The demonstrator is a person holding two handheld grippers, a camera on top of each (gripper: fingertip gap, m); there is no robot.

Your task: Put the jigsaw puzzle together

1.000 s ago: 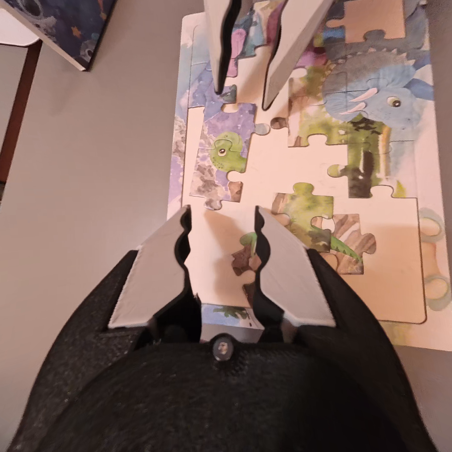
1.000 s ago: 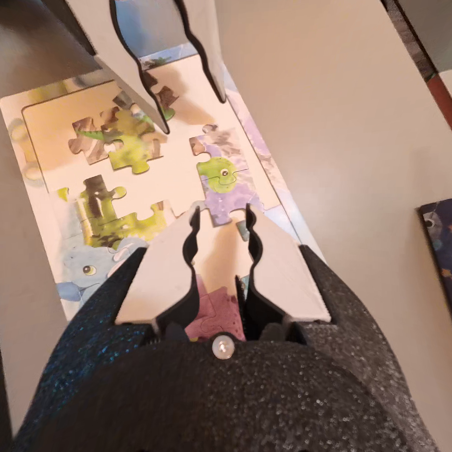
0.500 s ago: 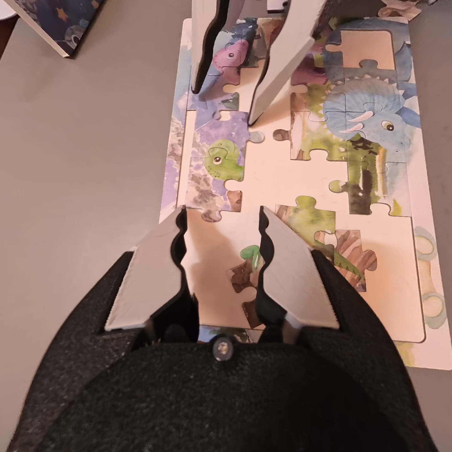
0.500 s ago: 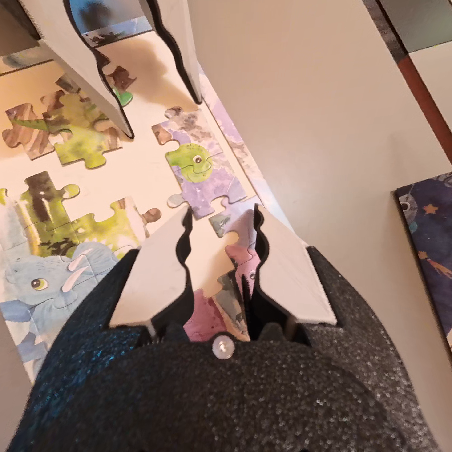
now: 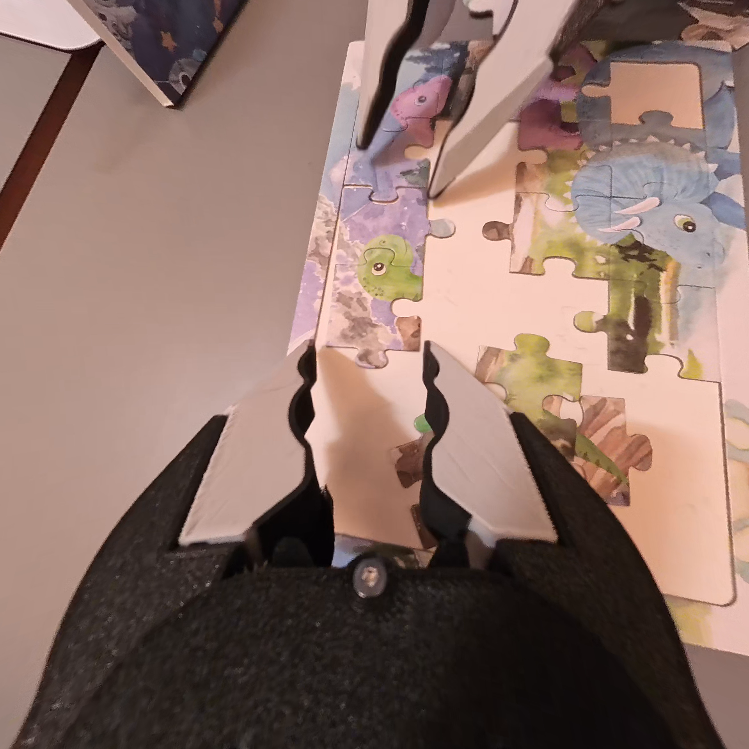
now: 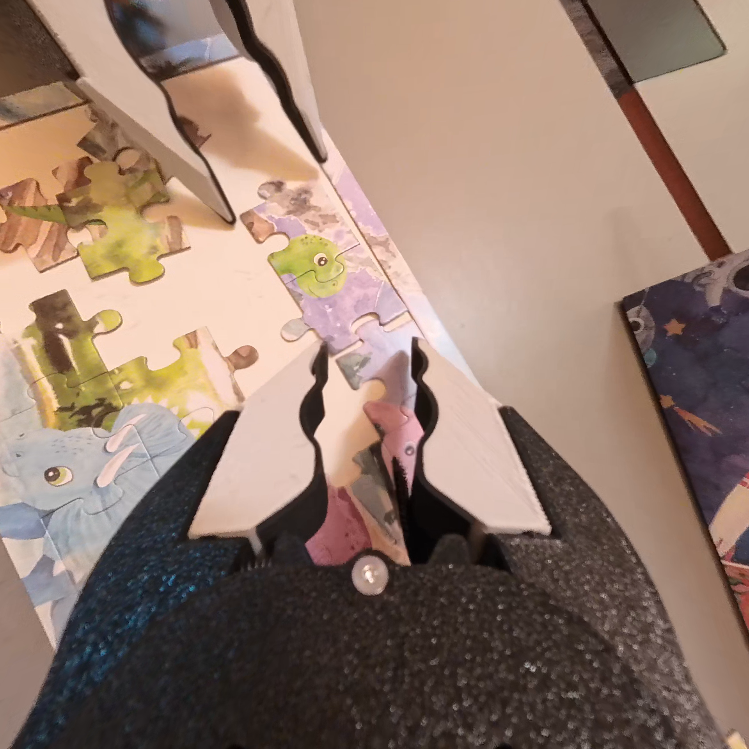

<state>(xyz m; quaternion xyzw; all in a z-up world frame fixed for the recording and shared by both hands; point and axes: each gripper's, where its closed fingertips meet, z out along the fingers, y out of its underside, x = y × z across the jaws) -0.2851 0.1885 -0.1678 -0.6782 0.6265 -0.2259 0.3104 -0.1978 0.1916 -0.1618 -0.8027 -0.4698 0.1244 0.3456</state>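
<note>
Hovering tip-down over the puzzle tray (image 5: pixel 689 559), left tongs (image 5: pixel 367 350) and right tongs (image 6: pixel 367 344) both spread apart

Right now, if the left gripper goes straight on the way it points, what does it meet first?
Probably the green dinosaur pieces just ahead of the left gripper, with the right gripper beyond; height is unclear.

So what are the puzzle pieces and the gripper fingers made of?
The green dinosaur piece looks like thick cardboard with a matte printed picture: flat, cut edges, watercolour-style print. The puzzle tray looks like pale bare card. The left gripper has fingers that seem to be white plastic with black wavy liners, possibly rubber. Its black body looks foamy or grainy.
</note>
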